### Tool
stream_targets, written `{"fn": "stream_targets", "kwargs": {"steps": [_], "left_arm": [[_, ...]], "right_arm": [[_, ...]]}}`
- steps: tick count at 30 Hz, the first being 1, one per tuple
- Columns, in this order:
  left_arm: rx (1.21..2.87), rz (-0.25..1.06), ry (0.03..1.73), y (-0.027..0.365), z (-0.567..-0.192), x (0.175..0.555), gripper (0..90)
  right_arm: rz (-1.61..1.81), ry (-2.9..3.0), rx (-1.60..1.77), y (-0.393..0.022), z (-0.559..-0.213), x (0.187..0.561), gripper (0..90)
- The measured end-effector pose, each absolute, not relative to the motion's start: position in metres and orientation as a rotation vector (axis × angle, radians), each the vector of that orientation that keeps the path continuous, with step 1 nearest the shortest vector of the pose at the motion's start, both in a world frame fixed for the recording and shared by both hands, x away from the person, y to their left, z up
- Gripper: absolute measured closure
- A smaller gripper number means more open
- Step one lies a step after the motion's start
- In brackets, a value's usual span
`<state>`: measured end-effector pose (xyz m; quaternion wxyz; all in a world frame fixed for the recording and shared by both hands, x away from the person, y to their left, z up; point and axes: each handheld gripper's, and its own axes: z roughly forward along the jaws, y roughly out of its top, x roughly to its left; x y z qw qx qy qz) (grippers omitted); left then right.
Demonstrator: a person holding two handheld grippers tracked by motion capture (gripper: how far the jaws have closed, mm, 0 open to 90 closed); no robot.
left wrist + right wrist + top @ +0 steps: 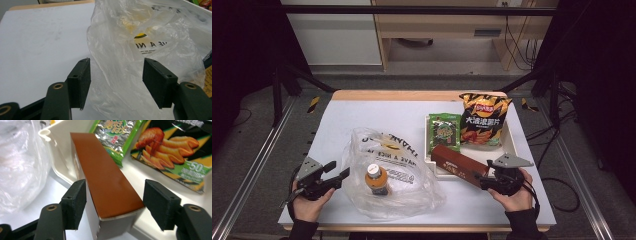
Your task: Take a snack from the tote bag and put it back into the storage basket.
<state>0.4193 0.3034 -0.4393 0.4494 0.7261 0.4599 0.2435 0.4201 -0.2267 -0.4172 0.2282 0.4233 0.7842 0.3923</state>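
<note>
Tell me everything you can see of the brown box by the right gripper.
The brown box is long and narrow, with a glossy brown top and paler sides; it looks like cardboard. It lies tilted across the white tray's near rim, one end inside, the other end between the right gripper's open jaws. The left pad sits against its side; the right pad stands clear.

Bottle (376, 179) label blurred, perhaps orange, behind plastic bag (412, 190).

Left gripper (337, 172): black body, grey three-cornered top plate, black cable.
Right gripper (478, 176): the same build.
Jaws: black pads, brass-ringed screw holes.
Sleeves (522, 222): dark cuffs.
</note>
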Motion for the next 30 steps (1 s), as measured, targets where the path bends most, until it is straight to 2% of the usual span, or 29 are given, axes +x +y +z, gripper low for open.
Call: {"fn": "stream_targets", "kwargs": {"steps": [17,25,28,30], "left_arm": [[1.809,0.596,1.143,0.302,-0.442,0.420,39.5],[1.815,0.595,1.143,0.301,-0.443,0.421,39.5],[1.814,0.591,1.146,0.301,-0.443,0.421,39.5],[1.816,0.588,1.147,0.300,-0.444,0.421,39.5]], "right_arm": [[1.022,2.094,1.179,-0.236,-0.431,0.436,36.2],[0.996,2.086,1.269,-0.240,-0.435,0.431,46.9],[0.972,2.079,1.278,-0.241,-0.439,0.434,58.4],[0.973,2.070,1.289,-0.242,-0.443,0.437,60.8]]}}
